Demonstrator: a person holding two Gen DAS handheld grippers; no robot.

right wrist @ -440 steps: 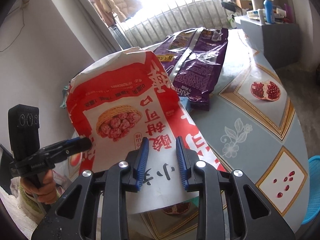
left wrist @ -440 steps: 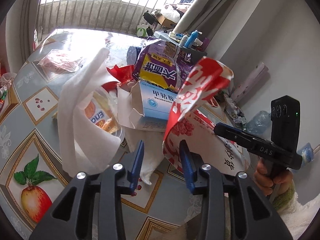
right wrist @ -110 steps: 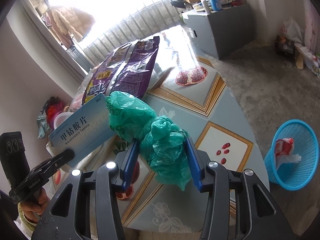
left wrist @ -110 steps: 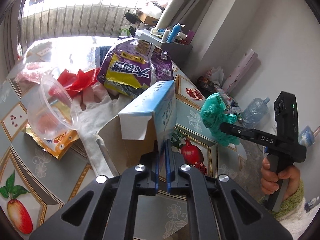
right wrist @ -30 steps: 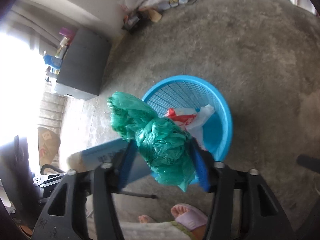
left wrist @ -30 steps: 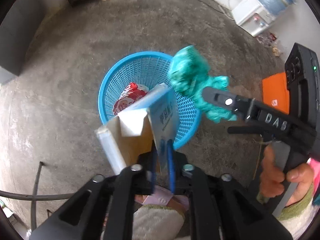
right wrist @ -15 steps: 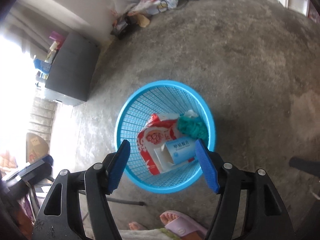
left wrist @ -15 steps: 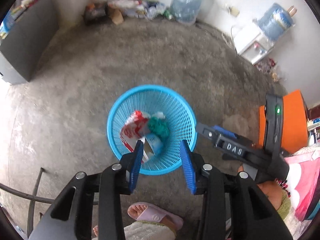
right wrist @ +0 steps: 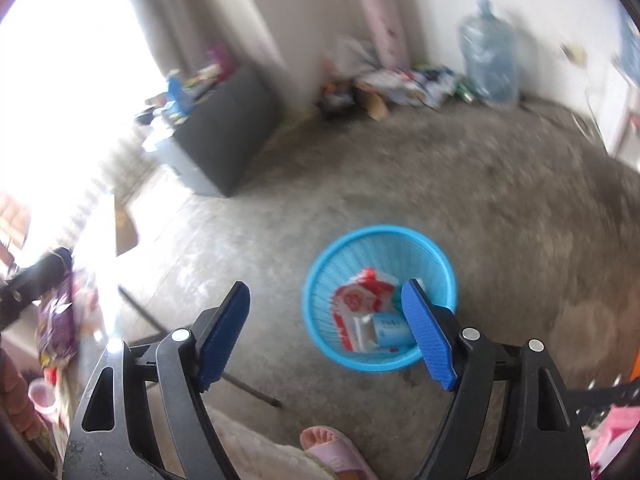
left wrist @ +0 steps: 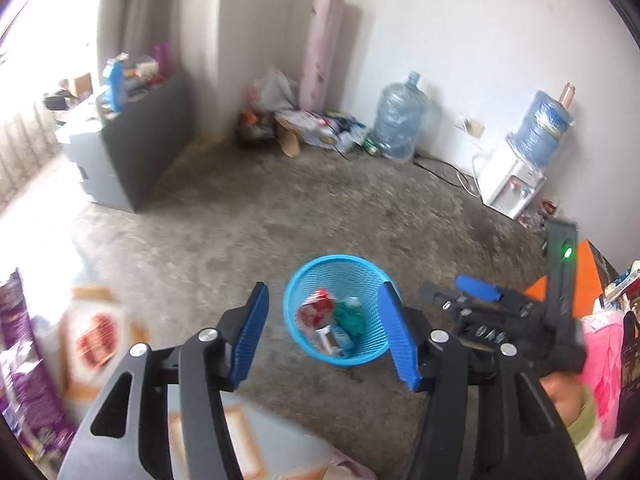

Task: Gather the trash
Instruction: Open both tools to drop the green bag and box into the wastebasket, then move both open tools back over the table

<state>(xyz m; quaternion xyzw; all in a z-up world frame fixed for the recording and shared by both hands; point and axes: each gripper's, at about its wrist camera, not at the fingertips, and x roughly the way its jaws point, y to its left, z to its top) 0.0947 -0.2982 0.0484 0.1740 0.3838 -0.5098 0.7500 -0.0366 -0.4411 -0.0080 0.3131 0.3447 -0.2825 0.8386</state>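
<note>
Motion blur smears most of what I see, worst toward the edges of my right view, so the print on the trash is unreadable. My left gripper (left wrist: 324, 338) has just been opening and its ribbed blue pads stand apart with nothing between them; my right gripper (right wrist: 330, 330) has also just been widening, jaws apart and empty. Below and ahead of both sits the blue mesh basket (left wrist: 304, 280), round, plastic, with a lattice wall. My right gripper's right-hand pad cuts off part of its contents. Inside lie a red and white paper bag (right wrist: 358, 300), a crumpled green plastic bag (left wrist: 352, 318) and a pale blue carton (right wrist: 390, 328) with an open flap. In my left view my right gripper appears off to the right (left wrist: 478, 292), blurred, its green light lit. Near my right gripper's base a foot in a pink slipper (right wrist: 334, 450) is partly cut off by the frame. The floor (left wrist: 320, 208) is rough grey concrete. Far ahead, against the white wall, stand a clear water jug (left wrist: 400, 124), a white dispenser (left wrist: 512, 188) and a tall pink roll (left wrist: 320, 48); a dark cabinet (left wrist: 140, 152) stands ahead to the left.
</note>
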